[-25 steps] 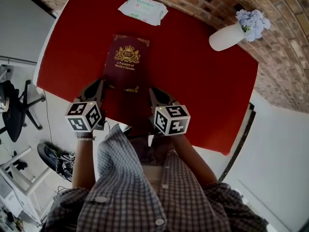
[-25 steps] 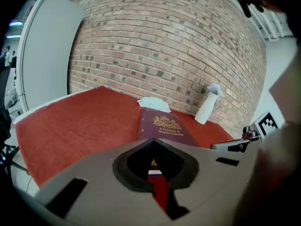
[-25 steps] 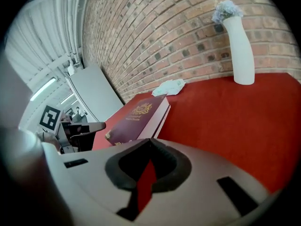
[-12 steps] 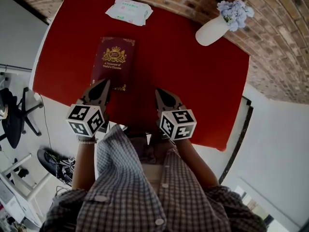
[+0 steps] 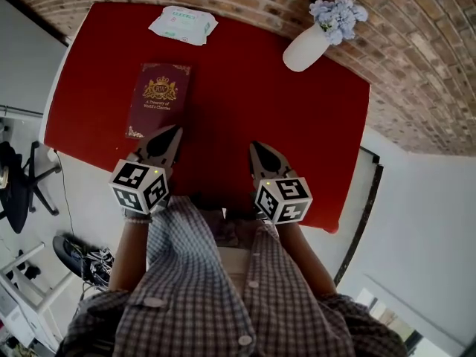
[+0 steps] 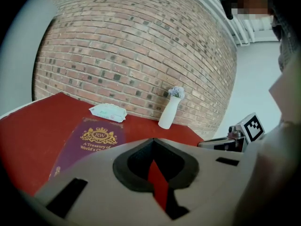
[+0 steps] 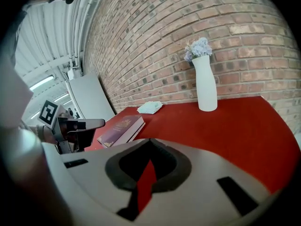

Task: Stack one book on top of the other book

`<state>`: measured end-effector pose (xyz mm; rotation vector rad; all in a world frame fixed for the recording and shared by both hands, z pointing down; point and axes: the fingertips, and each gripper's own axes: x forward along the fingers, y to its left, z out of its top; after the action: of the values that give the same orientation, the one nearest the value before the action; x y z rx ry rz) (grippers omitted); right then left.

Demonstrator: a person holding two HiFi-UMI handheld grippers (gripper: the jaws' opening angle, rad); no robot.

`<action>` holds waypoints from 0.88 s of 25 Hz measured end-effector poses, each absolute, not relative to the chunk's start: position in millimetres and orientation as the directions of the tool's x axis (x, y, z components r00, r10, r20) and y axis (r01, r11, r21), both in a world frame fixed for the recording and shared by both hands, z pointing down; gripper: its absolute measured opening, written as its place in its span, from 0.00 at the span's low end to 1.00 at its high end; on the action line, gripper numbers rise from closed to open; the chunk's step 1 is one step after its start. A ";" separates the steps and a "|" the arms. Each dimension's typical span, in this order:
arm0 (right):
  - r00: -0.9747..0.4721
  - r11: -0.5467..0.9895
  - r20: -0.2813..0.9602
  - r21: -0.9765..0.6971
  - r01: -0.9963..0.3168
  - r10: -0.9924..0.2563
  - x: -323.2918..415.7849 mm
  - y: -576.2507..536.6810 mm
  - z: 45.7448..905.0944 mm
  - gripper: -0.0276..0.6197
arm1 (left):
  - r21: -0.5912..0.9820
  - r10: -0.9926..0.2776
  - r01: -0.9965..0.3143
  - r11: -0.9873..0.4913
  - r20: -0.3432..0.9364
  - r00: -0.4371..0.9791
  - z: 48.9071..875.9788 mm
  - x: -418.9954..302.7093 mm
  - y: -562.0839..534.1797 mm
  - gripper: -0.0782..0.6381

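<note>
Left tongs (image 5: 175, 130) and right tongs (image 5: 255, 146) sit pinched together, empty, near a rectangular gilt-stamped maroon book (image 5: 158, 100).

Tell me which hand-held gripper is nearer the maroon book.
Left. The left hand-held gripper is just off the maroon book's near right corner; the right hand-held gripper is farther right, over red table.

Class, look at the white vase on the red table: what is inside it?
Out of the white vase rise pale bluish flowers. Its opaque wall hides their stems and whatever else is inside.
</note>
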<state>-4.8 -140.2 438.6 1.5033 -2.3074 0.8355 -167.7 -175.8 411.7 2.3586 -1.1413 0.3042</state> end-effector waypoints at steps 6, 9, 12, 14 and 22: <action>-0.421 0.298 0.465 -0.316 -0.901 -0.779 20.1 -139.3 417.1 0.05 | 0.262 -0.673 -0.768 -0.585 0.372 0.639 384.1 -145.7 -177.7 0.12; -0.433 0.313 0.468 -0.315 -0.896 -0.770 21.8 -139.6 400.9 0.05 | 0.232 -0.677 -0.761 -0.606 0.352 0.646 368.0 -137.8 -177.1 0.12; -0.446 0.339 0.428 -0.305 -0.890 -0.786 23.6 -145.3 383.1 0.05 | 0.214 -0.684 -0.756 -0.618 0.327 0.652 351.3 -132.3 -175.3 0.12; -0.454 0.362 0.380 -0.291 -0.886 -0.806 25.0 -150.9 371.6 0.05 | 0.206 -0.689 -0.753 -0.625 0.307 0.656 340.3 -129.8 -174.3 0.12; -0.475 0.418 0.302 -0.235 -0.877 -0.827 18.2 -159.8 323.9 0.05 | 0.289 -0.702 -0.725 -0.626 0.196 0.685 301.2 -123.2 -174.8 0.12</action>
<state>18.2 -159.8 323.9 1.5282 -2.5257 0.5488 -123.2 -174.8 301.2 2.5537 -1.1220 0.0910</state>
